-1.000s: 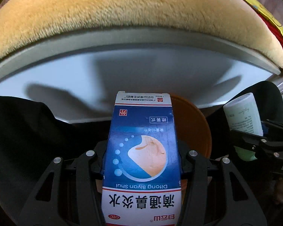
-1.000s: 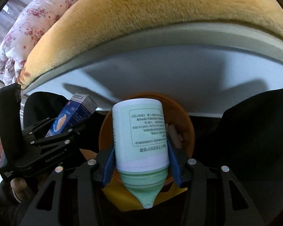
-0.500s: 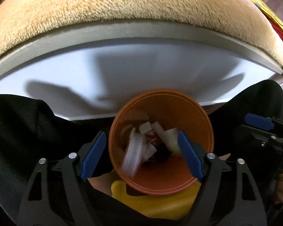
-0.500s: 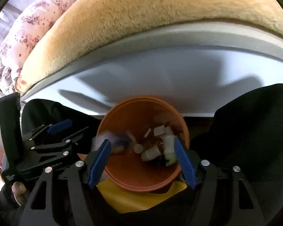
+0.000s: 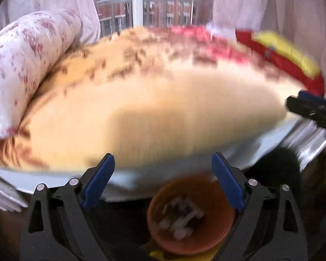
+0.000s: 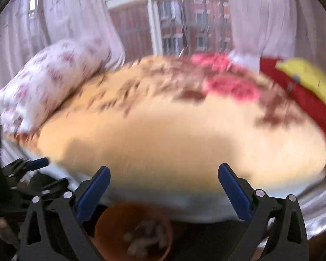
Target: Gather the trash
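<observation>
— What's in the room, biggest thing first?

— One bed, tan plush cover, filling the middle of both views. One floral quilt roll at the bed's left end; red and yellow bedding at its right end. One orange bin, low against the bed's near edge, scraps of trash inside. Everything's blurred, so I can't name the scraps.

— And the claws?

— Left gripper: jaws spread wide, nothing between them, touching nothing, above the bin on the bed's near side. Right gripper: same, wide and empty, just beside it.

— So the step?

— My guess: scanning the bed for more trash. I'd slow the sweep until the view sharpens, keep the jaws wide, and remember where the bin sits by the bed.
</observation>
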The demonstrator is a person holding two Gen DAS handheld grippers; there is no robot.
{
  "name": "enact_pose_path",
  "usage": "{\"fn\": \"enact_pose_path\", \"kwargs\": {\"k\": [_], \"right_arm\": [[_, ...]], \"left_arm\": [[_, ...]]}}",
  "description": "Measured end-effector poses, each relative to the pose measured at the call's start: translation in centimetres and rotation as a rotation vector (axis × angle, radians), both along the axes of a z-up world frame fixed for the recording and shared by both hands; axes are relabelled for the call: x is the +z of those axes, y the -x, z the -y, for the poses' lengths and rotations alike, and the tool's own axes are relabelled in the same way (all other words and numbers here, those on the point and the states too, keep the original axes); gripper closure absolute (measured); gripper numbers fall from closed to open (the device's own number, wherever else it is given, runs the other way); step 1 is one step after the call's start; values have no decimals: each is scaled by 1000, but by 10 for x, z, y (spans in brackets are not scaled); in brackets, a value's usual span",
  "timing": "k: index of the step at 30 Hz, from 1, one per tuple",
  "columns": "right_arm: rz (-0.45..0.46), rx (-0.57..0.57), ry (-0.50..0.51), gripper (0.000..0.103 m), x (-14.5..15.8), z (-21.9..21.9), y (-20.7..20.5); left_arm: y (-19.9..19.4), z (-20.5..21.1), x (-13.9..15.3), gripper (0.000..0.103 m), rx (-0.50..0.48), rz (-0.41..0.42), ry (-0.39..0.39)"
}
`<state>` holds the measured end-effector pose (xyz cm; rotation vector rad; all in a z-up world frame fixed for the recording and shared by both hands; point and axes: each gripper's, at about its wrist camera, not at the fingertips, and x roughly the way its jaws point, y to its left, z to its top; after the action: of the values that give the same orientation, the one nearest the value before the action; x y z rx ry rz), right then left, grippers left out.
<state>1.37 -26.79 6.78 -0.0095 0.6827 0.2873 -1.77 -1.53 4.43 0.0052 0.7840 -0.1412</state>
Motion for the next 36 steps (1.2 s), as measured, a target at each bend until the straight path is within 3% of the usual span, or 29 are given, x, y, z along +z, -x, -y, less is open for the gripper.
{"fn": "enact_pose_path", "kwargs": {"k": [4,10,18,24,27,36], "right_arm": [[86,-75,-2,5,30,5,-48],[110,-157,-33,5,34,-9,-116],[101,-221,19,5,8,-31,-180],[51,-243,0,5,-17,-39,-207],[31,-244,-4,5,-26,-40,-211],[6,-252,-2,5,-37,-41,-218]], "left_arm": [[-40,-7,36,11,57,76,76],[-106,-4,58,11,126,149,44],[-185,-1,41,11,127,146,-21],[-223,-4,26,11,140,120,18],[-231,-5,15,11,148,100,44],[-239,0,-6,11,144,67,27]]}}
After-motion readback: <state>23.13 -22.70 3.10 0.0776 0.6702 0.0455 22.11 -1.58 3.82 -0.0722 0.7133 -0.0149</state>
